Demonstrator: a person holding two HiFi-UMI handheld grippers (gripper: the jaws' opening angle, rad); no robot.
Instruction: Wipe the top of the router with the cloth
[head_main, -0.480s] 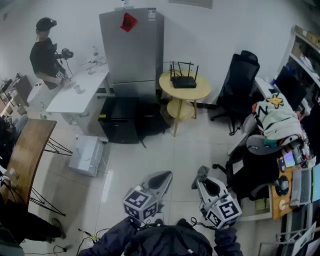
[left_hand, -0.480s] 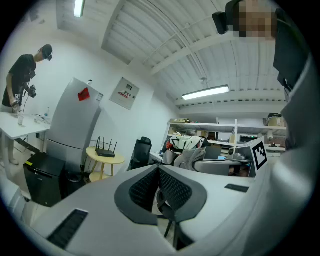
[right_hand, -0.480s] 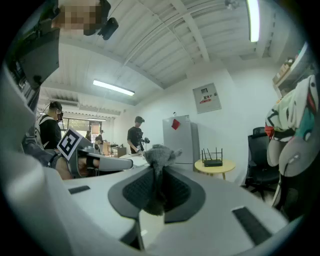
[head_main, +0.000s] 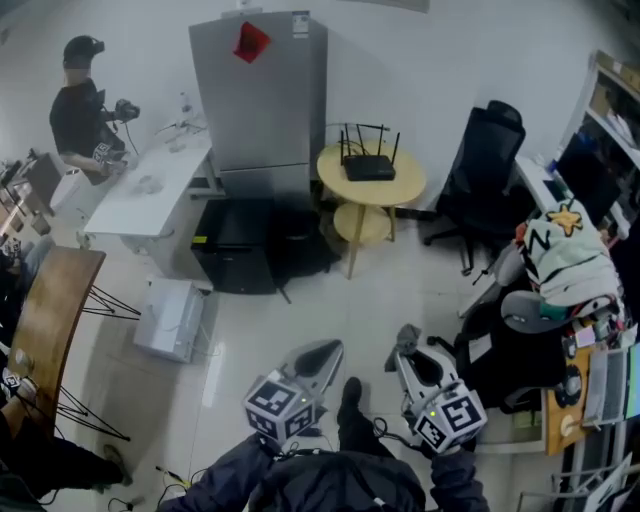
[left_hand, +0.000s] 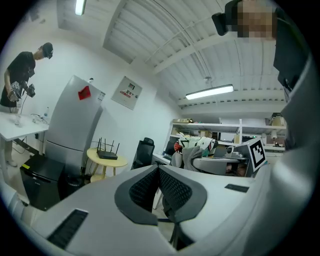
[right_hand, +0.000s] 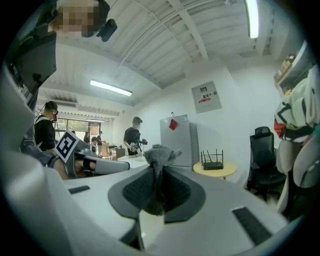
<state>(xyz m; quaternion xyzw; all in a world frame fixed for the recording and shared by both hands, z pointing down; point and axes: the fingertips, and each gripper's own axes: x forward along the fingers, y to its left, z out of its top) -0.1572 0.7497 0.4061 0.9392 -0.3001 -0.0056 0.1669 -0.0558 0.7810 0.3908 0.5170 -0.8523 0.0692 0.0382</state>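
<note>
A black router (head_main: 369, 165) with upright antennas sits on a round yellow side table (head_main: 372, 186) across the room; it also shows as the router (left_hand: 107, 154) in the left gripper view and the router (right_hand: 213, 164) in the right gripper view. My right gripper (head_main: 407, 347) is shut on a grey cloth (right_hand: 159, 156) that bunches out between its jaws. My left gripper (head_main: 322, 355) is shut with nothing in it (left_hand: 157, 172). Both are held low near my body, far from the router.
A grey fridge (head_main: 262, 95) and a black cabinet (head_main: 240, 243) stand left of the side table. A black office chair (head_main: 480, 165) and cluttered desks (head_main: 580, 300) are at the right. A person (head_main: 85, 110) stands at a white table (head_main: 140, 190) far left.
The view has shifted slightly as I step forward; a shoe now shows between the grippers. The person at the far left has moved a little. Both grippers keep their state.
</note>
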